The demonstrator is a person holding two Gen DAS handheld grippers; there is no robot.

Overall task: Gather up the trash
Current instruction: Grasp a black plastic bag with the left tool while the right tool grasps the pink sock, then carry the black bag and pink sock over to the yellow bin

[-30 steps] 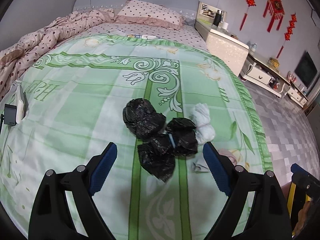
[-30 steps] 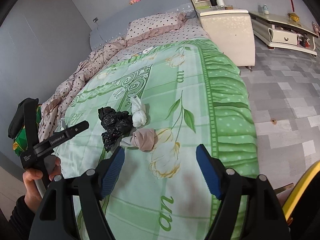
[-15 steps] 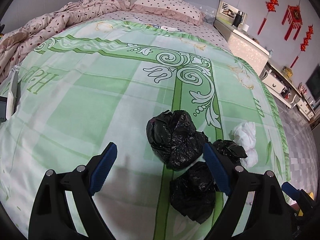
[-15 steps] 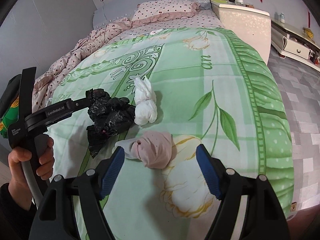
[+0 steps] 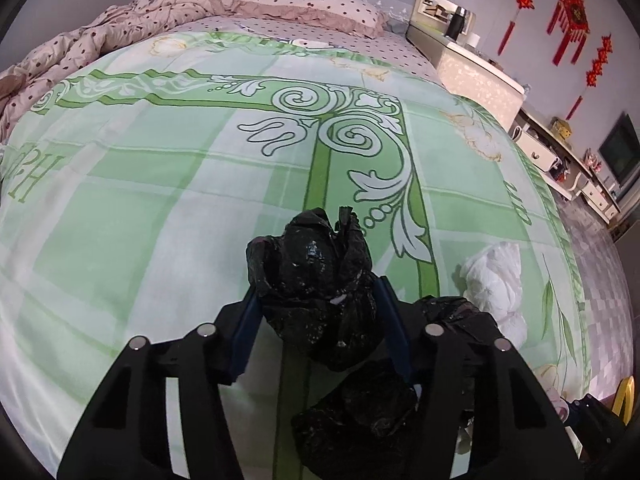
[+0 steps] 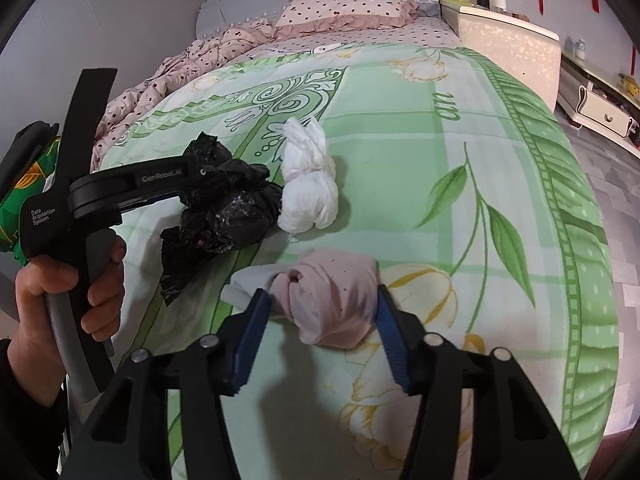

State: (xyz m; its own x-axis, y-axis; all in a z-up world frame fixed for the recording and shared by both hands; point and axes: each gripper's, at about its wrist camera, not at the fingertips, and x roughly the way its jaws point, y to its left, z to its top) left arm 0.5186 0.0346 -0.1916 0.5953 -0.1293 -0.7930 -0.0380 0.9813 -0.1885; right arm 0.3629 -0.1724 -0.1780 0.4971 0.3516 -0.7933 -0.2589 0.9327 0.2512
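Green floral bedspread (image 5: 160,208) on a bed; four knotted trash bundles are grouped near its foot-end edge. The left gripper (image 5: 316,312), its jaws just closed in, is clamped on a black bag (image 5: 316,276); the right gripper (image 6: 320,312), likewise just closed in, is clamped on a pink bag (image 6: 336,296). Farther in, a white bag (image 6: 308,188) is seen touching further black bags (image 6: 232,216); a dotted pillow (image 6: 344,8) is placed at the head end.

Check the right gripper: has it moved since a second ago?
Yes. The right gripper came forward and down toward the green bedspread; its jaws have just been closing and now flank the pink bundle, touching both sides.
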